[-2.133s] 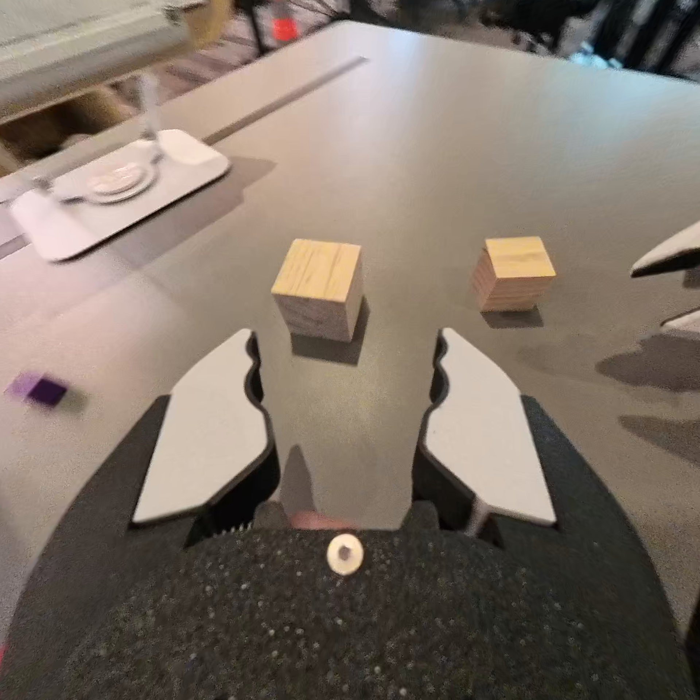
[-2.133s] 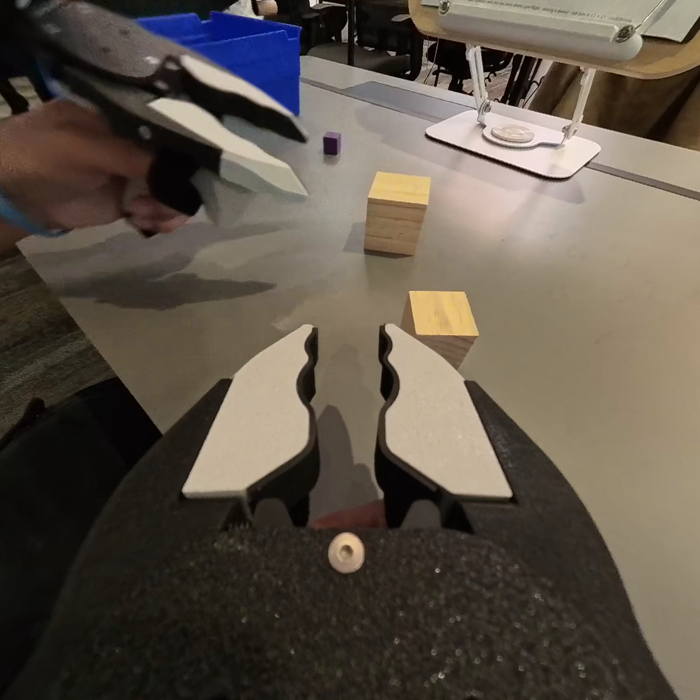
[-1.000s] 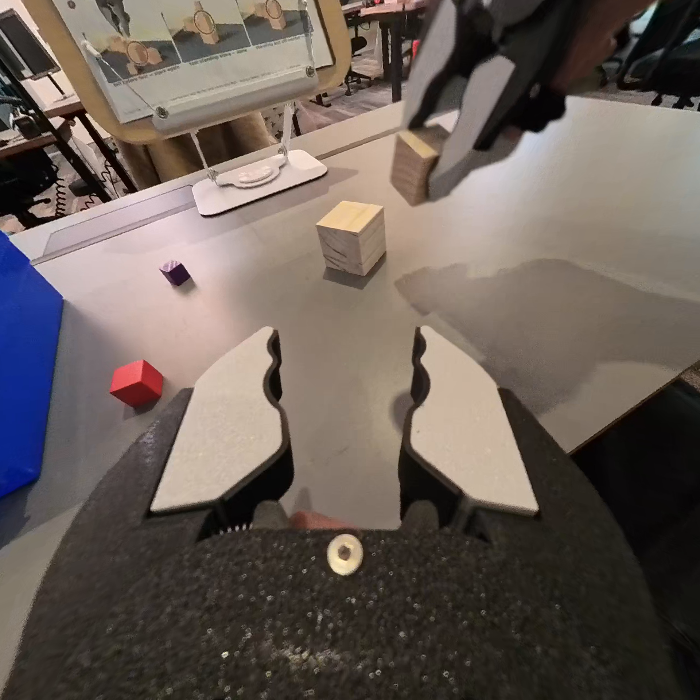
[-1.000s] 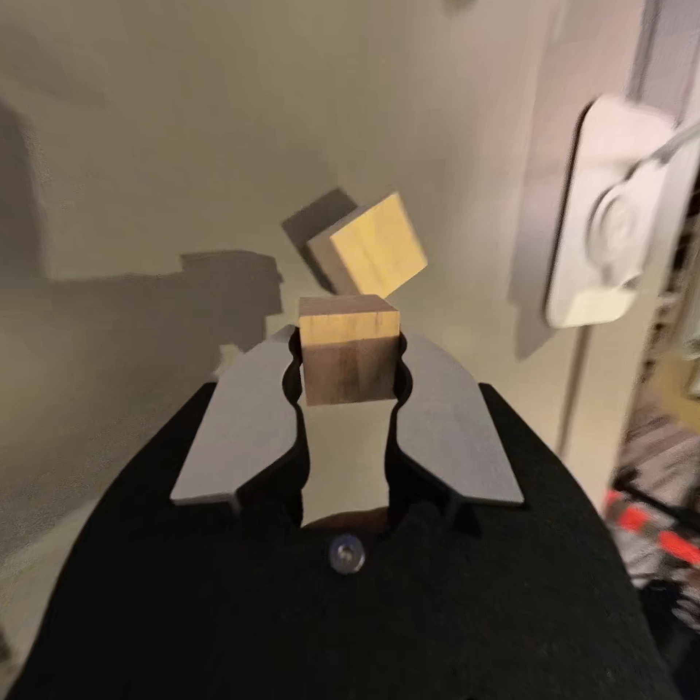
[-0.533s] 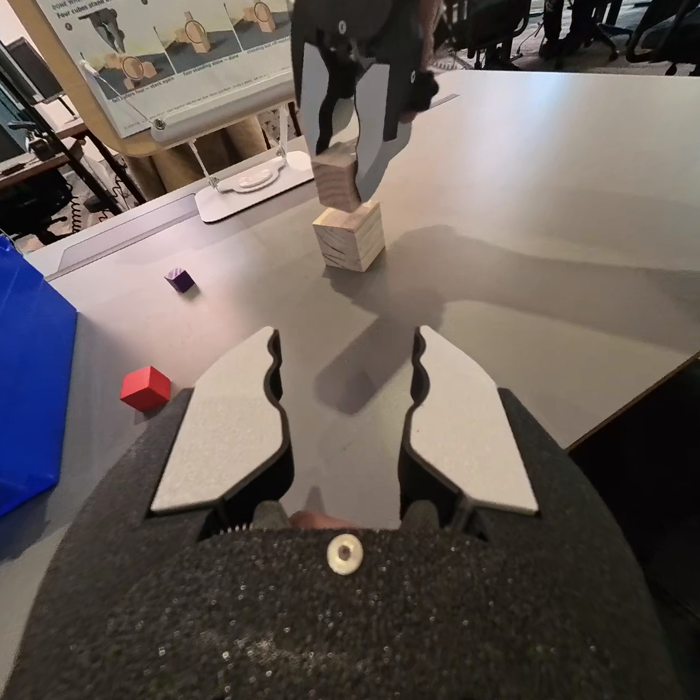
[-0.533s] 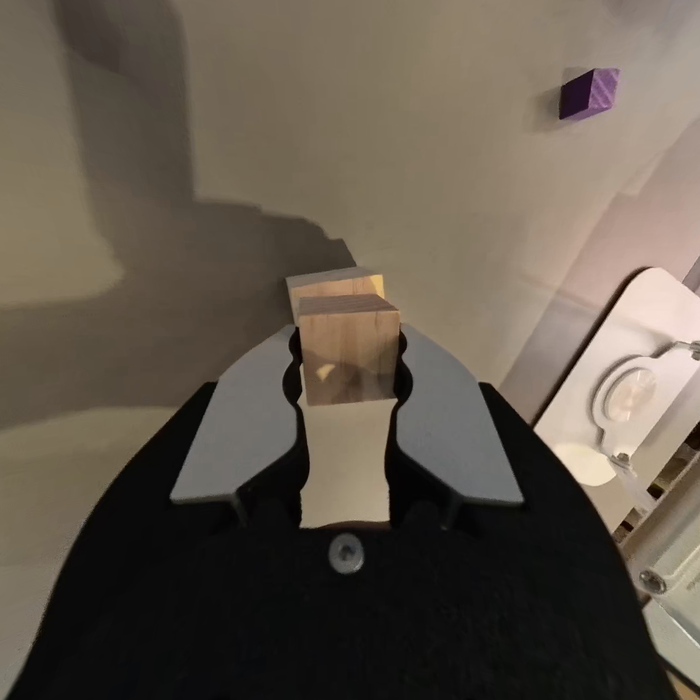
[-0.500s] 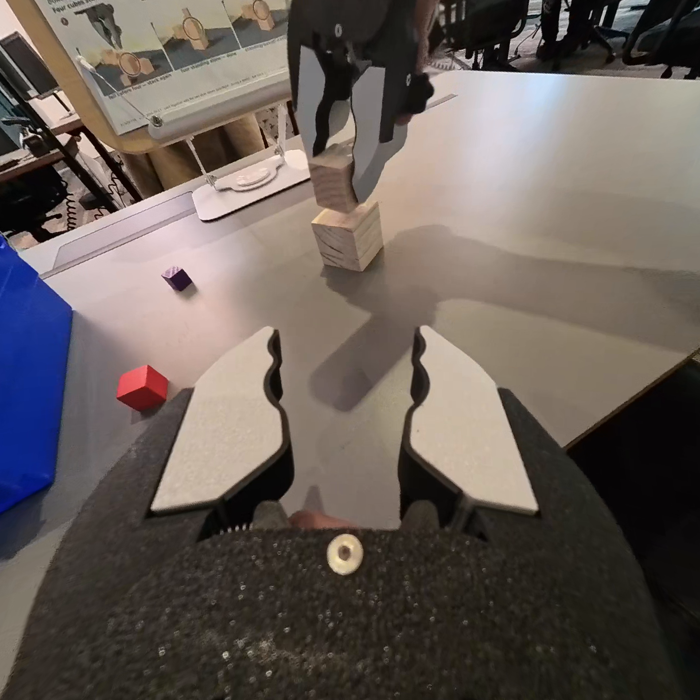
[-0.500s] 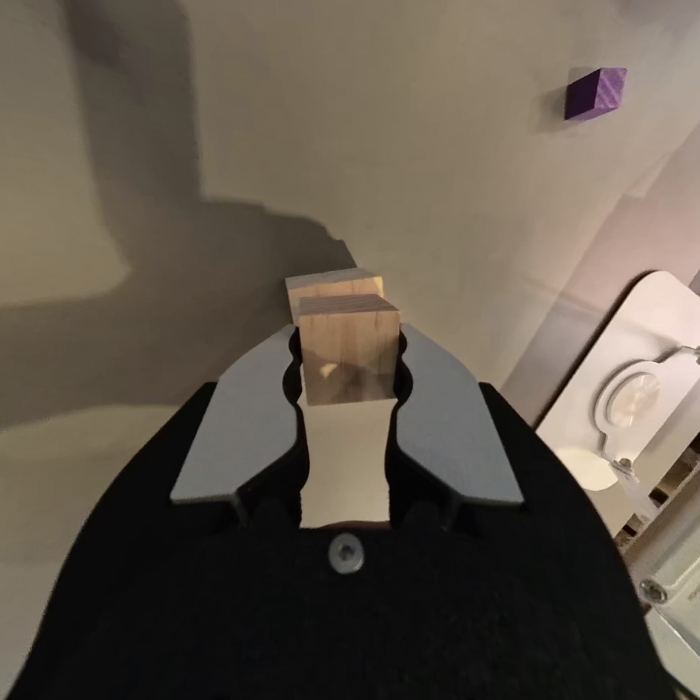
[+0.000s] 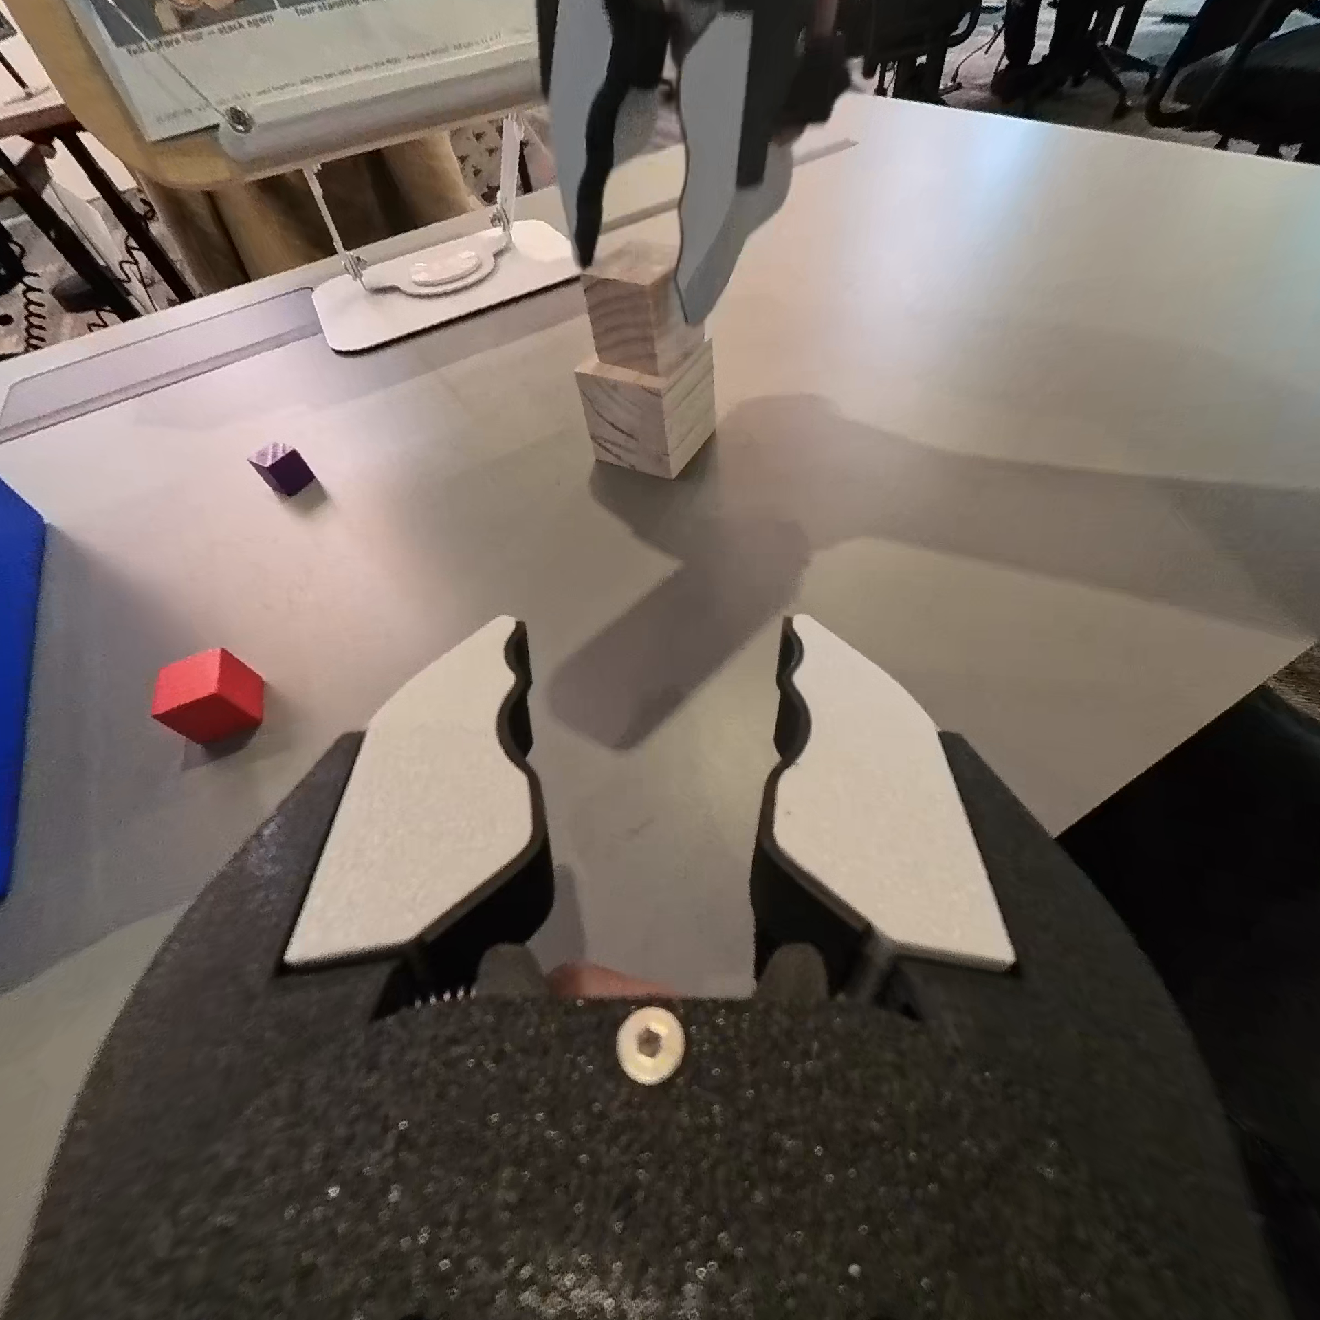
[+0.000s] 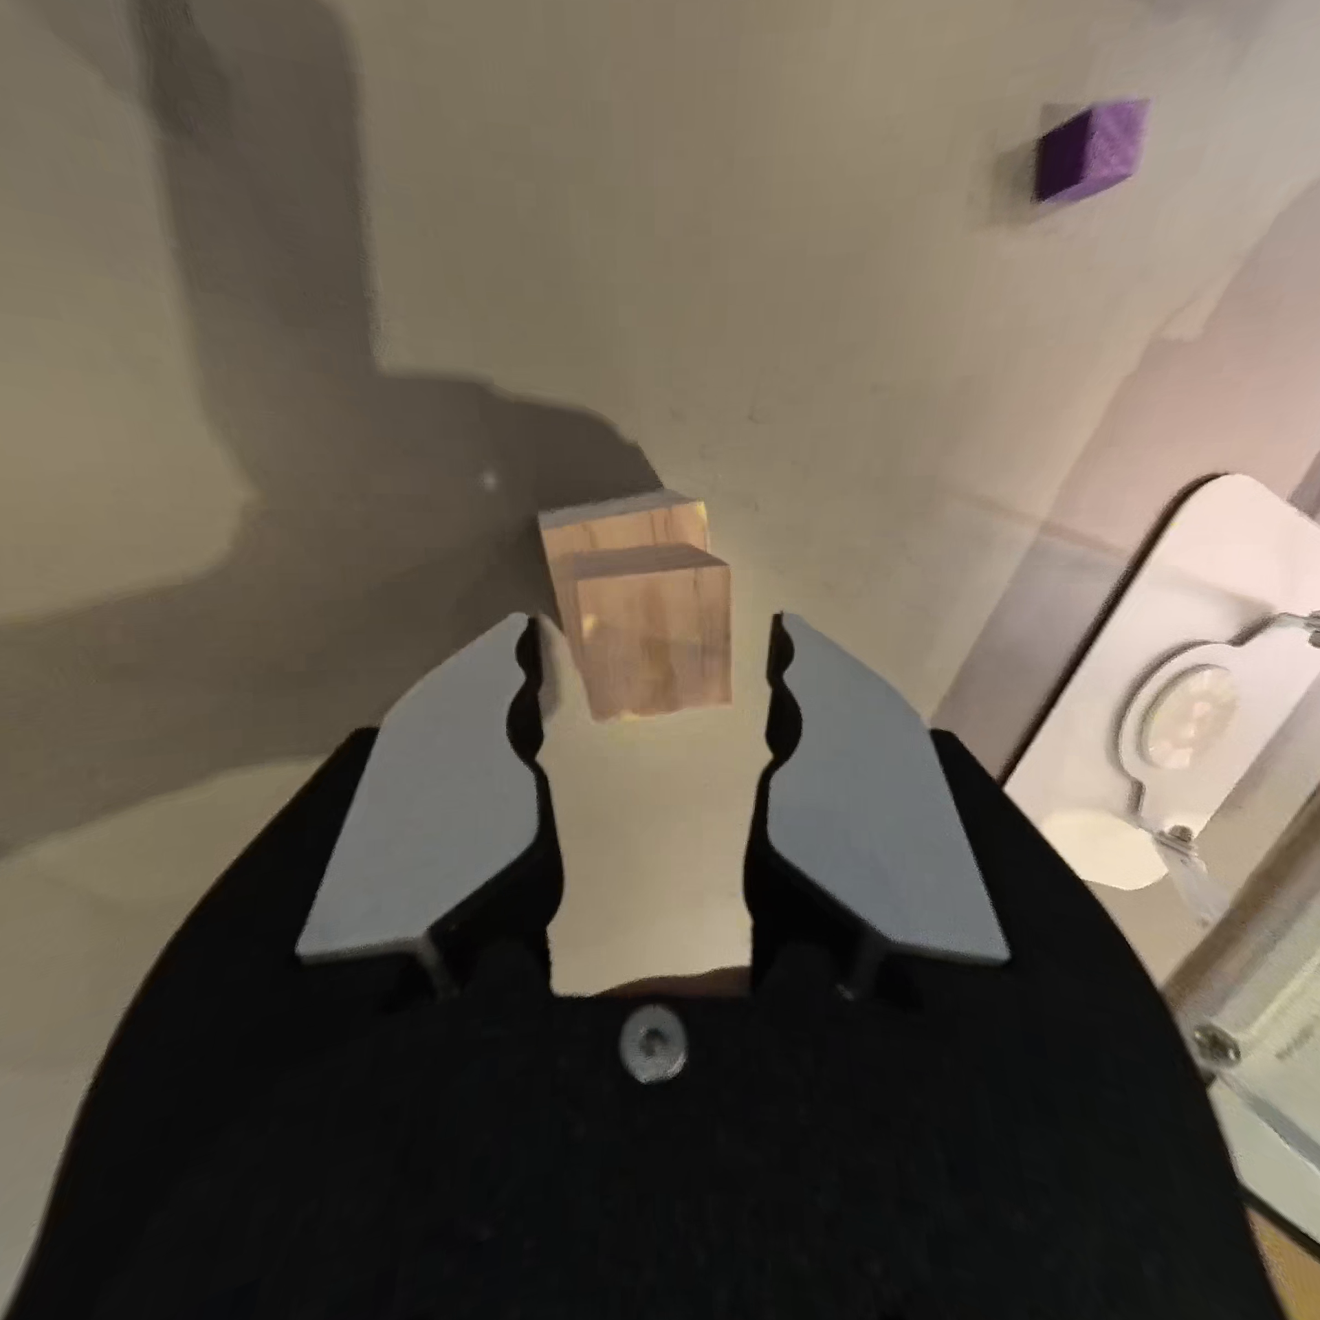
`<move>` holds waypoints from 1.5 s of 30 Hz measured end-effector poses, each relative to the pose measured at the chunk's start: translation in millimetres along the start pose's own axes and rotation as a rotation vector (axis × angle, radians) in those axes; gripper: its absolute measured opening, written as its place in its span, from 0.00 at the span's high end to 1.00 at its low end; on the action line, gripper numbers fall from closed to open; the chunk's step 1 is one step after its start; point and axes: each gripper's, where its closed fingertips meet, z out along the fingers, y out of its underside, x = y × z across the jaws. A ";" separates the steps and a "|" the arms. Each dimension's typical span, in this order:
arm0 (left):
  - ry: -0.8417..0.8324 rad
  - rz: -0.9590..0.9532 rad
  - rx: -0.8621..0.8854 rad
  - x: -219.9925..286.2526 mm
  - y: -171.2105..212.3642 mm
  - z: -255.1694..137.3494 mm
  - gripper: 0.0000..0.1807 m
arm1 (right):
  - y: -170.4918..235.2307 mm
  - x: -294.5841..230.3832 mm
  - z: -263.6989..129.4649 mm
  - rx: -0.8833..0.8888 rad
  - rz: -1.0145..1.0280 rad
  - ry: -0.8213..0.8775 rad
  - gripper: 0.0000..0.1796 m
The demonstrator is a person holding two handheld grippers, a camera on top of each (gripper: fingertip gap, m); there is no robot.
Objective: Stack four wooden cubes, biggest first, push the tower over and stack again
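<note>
Fingers (image 10: 843, 750) spread, flanking smaller cube (image 10: 653, 636) untouched.

Grey bench (image 9: 1000, 300) with soft shadows across it. Behind its far edge there's a sign stand (image 9: 443, 278), wooden furniture (image 9: 214, 214), and dark office chairs (image 9: 1071, 57) on patterned carpet (image 9: 43, 314).

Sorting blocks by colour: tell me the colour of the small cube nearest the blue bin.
Red cube, clearest in the left wrist view.
</note>
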 end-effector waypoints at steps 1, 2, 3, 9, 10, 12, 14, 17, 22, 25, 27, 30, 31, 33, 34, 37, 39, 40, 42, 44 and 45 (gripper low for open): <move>0.004 -0.007 0.000 -0.2 0.2 0.0 0.63 | -7.7 -1.2 -13.2 0.048 0.006 0.017 0.67; 0.008 -0.012 -0.001 -0.3 0.4 0.1 0.64 | -14.8 -0.6 -28.2 0.093 0.002 0.059 0.67; 0.008 -0.014 -0.004 -0.9 0.8 0.2 0.63 | -21.6 0.7 -44.5 0.136 0.000 0.123 0.68; -0.035 -0.029 -0.019 -18.2 1.8 -3.0 0.63 | -47.6 -49.3 -110.4 0.584 0.368 0.520 0.67; -0.039 -0.037 -0.028 -22.1 3.0 -3.9 0.63 | -43.7 -68.7 -107.1 0.651 0.449 0.566 0.66; -0.019 -0.052 -0.048 -24.3 6.4 -4.6 0.62 | -28.2 -105.3 -95.4 0.727 0.626 0.690 0.68; -0.029 -0.063 -0.079 -28.3 11.7 -4.3 0.61 | -19.6 -144.9 -78.7 0.789 0.773 0.730 0.71; -0.111 -0.035 -0.123 -45.6 18.9 -3.0 0.61 | -15.3 -191.7 -61.2 0.821 0.887 0.742 0.73; -0.217 -0.138 -0.207 -92.6 29.8 15.7 0.62 | -8.8 -219.9 -56.1 0.646 0.777 0.884 0.74; -0.317 -0.223 -0.259 -133.8 41.1 28.6 0.63 | -10.2 -222.1 -52.0 0.636 0.778 0.868 0.74; -0.380 -0.250 -0.299 -159.4 51.5 35.6 0.63 | -12.0 -223.1 -48.7 0.648 0.780 0.841 0.74; -0.416 -0.255 -0.375 -181.6 68.0 46.5 0.63 | -8.5 -224.4 -46.0 0.638 0.783 0.842 0.74; -0.411 -0.257 -0.410 -184.9 72.1 50.1 0.63 | -8.9 -225.4 -45.0 0.644 0.785 0.833 0.75; -0.398 -0.266 -0.432 -189.2 72.8 57.3 0.62 | -7.0 -225.7 -43.2 0.635 0.787 0.825 0.75; -0.392 -0.270 -0.437 -190.8 72.6 60.6 0.65 | -5.3 -225.1 -43.9 0.632 0.787 0.831 0.75; -0.322 -0.254 -0.468 -186.8 71.4 71.3 0.84 | -1.7 -224.1 -47.2 0.643 0.801 0.831 0.76; -0.270 -0.210 -0.450 -179.4 59.3 77.3 0.84 | 1.4 -223.5 -50.3 0.649 0.808 0.838 0.76; -0.242 -0.181 -0.422 -173.2 48.2 80.0 0.84 | 3.2 -223.1 -51.5 0.650 0.811 0.842 0.77; -0.103 -0.101 -0.347 -146.6 16.2 89.1 0.84 | 6.5 -222.6 -52.7 0.655 0.822 0.844 0.78; 0.078 -0.006 -0.285 -107.9 -19.7 97.1 0.84 | 7.7 -222.6 -51.4 0.669 0.839 0.828 0.78; 0.157 0.052 -0.258 -88.9 -37.8 100.0 0.84 | 7.9 -222.6 -50.5 0.674 0.846 0.821 0.78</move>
